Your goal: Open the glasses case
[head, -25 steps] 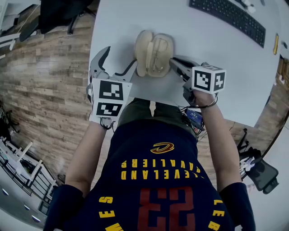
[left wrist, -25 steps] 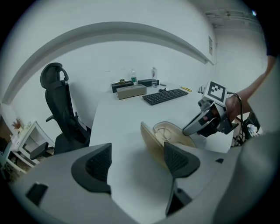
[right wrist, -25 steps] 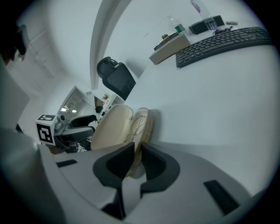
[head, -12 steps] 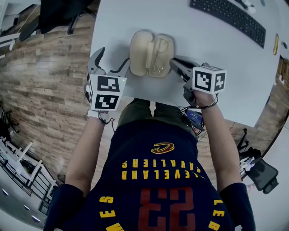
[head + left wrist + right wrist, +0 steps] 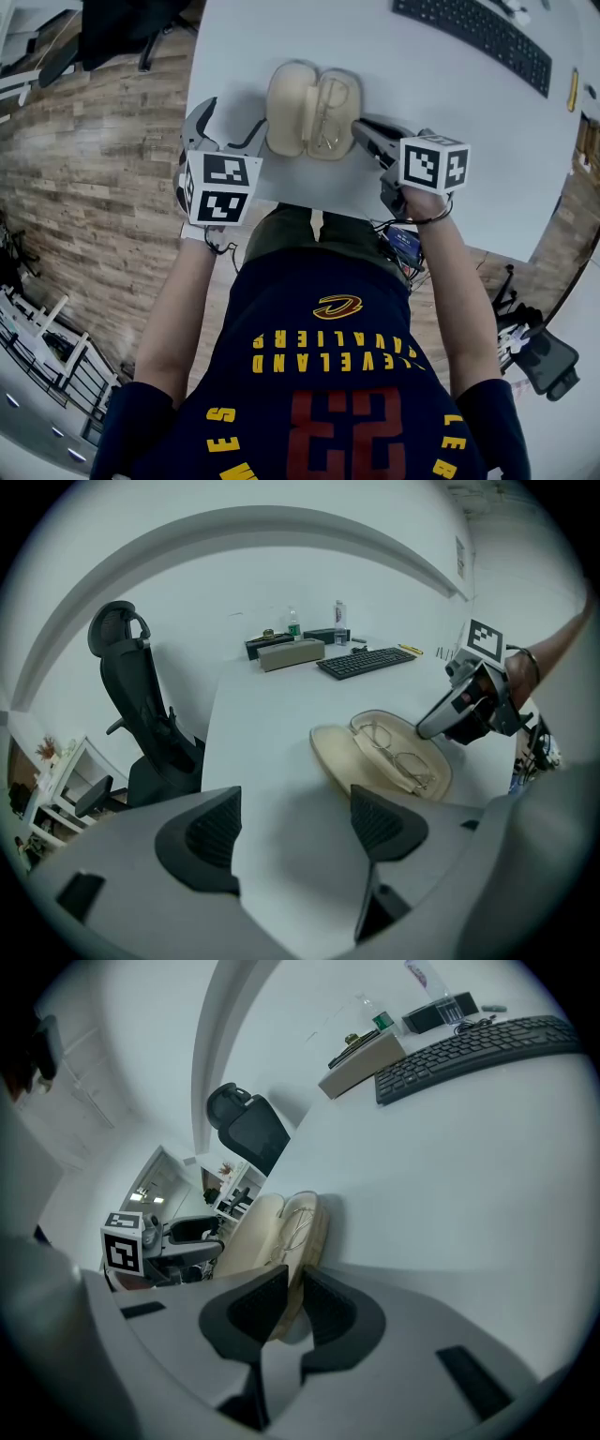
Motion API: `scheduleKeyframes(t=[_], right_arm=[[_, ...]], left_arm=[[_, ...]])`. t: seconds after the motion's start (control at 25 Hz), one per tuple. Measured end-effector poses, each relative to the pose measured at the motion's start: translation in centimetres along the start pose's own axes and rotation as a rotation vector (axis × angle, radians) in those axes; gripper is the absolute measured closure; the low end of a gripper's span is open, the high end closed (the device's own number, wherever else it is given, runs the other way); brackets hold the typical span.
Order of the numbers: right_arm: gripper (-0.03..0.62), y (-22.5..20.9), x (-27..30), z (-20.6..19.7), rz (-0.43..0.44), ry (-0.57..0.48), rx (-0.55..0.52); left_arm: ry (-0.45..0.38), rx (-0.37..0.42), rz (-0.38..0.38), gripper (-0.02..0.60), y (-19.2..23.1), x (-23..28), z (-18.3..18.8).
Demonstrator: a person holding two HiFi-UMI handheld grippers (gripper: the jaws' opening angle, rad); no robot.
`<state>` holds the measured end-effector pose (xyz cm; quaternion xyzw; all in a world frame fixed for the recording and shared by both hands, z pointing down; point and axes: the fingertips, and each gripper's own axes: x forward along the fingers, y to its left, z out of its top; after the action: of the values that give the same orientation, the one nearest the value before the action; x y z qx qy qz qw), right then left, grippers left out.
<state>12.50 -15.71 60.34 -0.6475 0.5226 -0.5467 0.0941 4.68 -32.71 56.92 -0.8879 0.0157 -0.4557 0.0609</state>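
1. Head view: glasses case [image 5: 314, 111] lies open on the table [image 5: 441, 122], glasses [image 5: 328, 117] inside; left gripper [image 5: 225, 131] at its 8 o'clock, right gripper [image 5: 364, 133] at 4 o'clock.
2. Left gripper view: jaws apart, nothing between them; glasses case at 1 o'clock.
3. Right gripper view: jaws clamped on the glasses case rim.
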Motion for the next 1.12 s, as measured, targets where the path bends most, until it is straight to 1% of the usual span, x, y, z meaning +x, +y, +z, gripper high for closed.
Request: scheduleKeyframes(t=[0.24, 0.36, 0.44, 0.56, 0.68, 0.76, 0.84, 0.96, 1.12], right_arm=[[0.531, 0.1, -0.1, 0.2, -0.009, -0.001, -0.002], [0.531, 0.0, -0.2, 0.2, -0.017, 0.003, -0.019], [0.531, 0.2, -0.1, 0.2, 0.003, -0.002, -0.017], [0.531, 1.2, -0.2, 0.5, 0.046, -0.02, -0.008], [0.53, 2.1, -0.4, 1.0, 0.069, -0.039, -0.006], [0.526, 2.5, -0.6, 1.3, 0.075, -0.053, -0.005], [0.506, 2.9, -0.8, 1.7, 0.079, -0.068, -0.005], [0.491, 3.5, -1.1, 2.3, 0.085, -0.093, 0.0], [0.489, 4.2, -2.6, 3.1, 0.071, -0.136, -0.014]], left_arm=[[-0.001, 0.0, 0.004, 0.213, 0.1, 0.0, 0.1], [-0.003, -0.002, 0.003, 0.212, 0.0, -0.1, 0.2], [-0.012, -0.008, -0.003, 0.212, 0.0, -0.3, 0.5], [-0.033, -0.023, -0.015, 0.212, -0.3, -0.9, 1.3], [-0.063, -0.027, -0.035, 0.212, -0.9, -1.5, 2.4], [-0.074, -0.034, -0.05, 0.212, -1.5, -1.8, 2.8], [-0.083, -0.036, -0.062, 0.212, -2.2, -2.0, 3.2], [-0.098, -0.033, -0.071, 0.212, -2.6, -2.5, 3.6], [-0.122, -0.052, -0.09, 0.212, -3.0, -3.6, 4.1]])
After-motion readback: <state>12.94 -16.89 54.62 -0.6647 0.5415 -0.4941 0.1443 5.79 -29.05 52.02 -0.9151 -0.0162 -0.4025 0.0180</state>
